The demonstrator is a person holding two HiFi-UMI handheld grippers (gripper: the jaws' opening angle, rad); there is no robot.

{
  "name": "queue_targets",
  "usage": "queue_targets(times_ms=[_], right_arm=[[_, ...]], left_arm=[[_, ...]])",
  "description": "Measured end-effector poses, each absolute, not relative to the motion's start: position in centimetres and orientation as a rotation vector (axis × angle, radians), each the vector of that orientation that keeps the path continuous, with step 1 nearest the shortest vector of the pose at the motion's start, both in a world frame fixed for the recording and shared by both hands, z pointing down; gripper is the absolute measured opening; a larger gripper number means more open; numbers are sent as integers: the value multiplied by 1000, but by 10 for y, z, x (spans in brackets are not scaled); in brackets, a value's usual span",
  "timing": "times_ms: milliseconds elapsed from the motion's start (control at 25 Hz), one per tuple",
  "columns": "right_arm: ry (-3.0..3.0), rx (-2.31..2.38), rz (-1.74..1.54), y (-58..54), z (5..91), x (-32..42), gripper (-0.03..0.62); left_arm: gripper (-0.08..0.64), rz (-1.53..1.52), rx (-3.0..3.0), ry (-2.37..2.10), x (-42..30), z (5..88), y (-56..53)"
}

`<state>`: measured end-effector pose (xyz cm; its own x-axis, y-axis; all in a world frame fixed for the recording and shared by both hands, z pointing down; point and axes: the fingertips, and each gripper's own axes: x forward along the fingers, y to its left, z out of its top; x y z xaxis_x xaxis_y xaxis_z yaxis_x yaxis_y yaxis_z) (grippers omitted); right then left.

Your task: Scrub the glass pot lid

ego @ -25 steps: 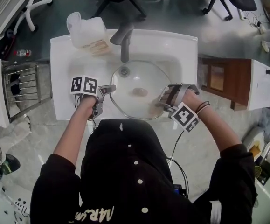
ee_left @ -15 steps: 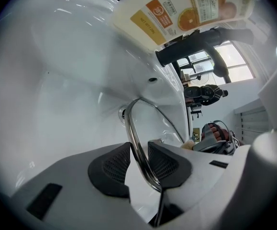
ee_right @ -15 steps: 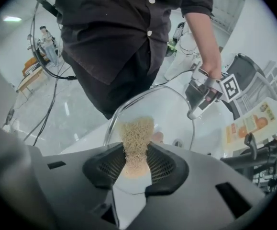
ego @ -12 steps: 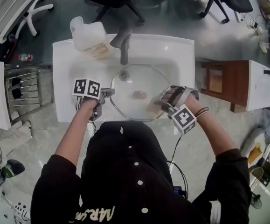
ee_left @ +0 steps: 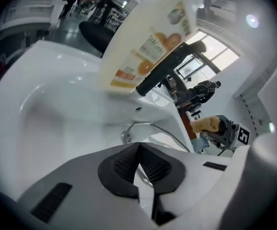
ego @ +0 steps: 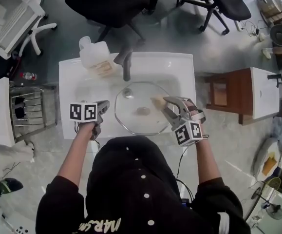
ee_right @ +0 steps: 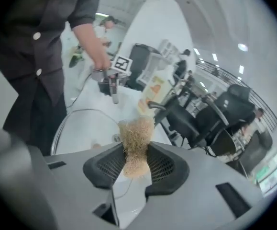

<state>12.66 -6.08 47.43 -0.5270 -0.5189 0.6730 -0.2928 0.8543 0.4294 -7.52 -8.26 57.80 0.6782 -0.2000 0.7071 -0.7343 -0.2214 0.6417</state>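
Down in the white ceramic washbasin (ego: 68,99) the round clear glass pot lid (ego: 140,112) lies flat, just in front of the dark tap (ego: 126,62).

The left gripper (ego: 104,105) hangs at the lid's left side, its tips near the rim and apart from it. Its jaws have just been closing and now meet, with nothing between them; in the left gripper view (ee_left: 139,150) the lid (ee_left: 167,140) shows beyond the closed tips.

The right gripper (ego: 164,103) reaches in from the other side. Its jaws are clamped on a tan fibrous scrubbing pad (ego: 156,101), which sits over the lid's far right part; whether the pad touches the glass I cannot tell. In the right gripper view (ee_right: 137,166) the pad (ee_right: 136,133) sticks out past the tips, and the lid (ee_right: 88,131) lies below it.

A translucent plastic jug with an orange label (ego: 96,56) stands at the basin's far left corner, beside the tap. A metal wire rack (ego: 28,112) stands left of the basin, and a brown wooden cabinet (ego: 226,95) right of it.
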Motion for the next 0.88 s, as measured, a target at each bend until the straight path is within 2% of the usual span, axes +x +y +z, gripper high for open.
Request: queue_targets(times_ms=[200, 360, 520, 640, 880], right_arm=[[-2264, 1027, -163, -82, 417, 144, 146], [-2368, 1223, -184, -89, 369, 146, 146], [-2507, 1506, -66, -98, 317, 153, 146], [-2560, 1631, -19, -96, 285, 159, 146], [-2583, 1827, -16, -84, 245, 178, 146]], left_arm=[[26, 608, 2069, -919, -81, 511, -100], [26, 422, 2271, -1022, -75, 438, -110], [26, 258, 2460, -1116, -75, 361, -120], [26, 223, 2544, -1205, -82, 321, -125], [26, -43, 2607, -1294, -96, 250, -121]])
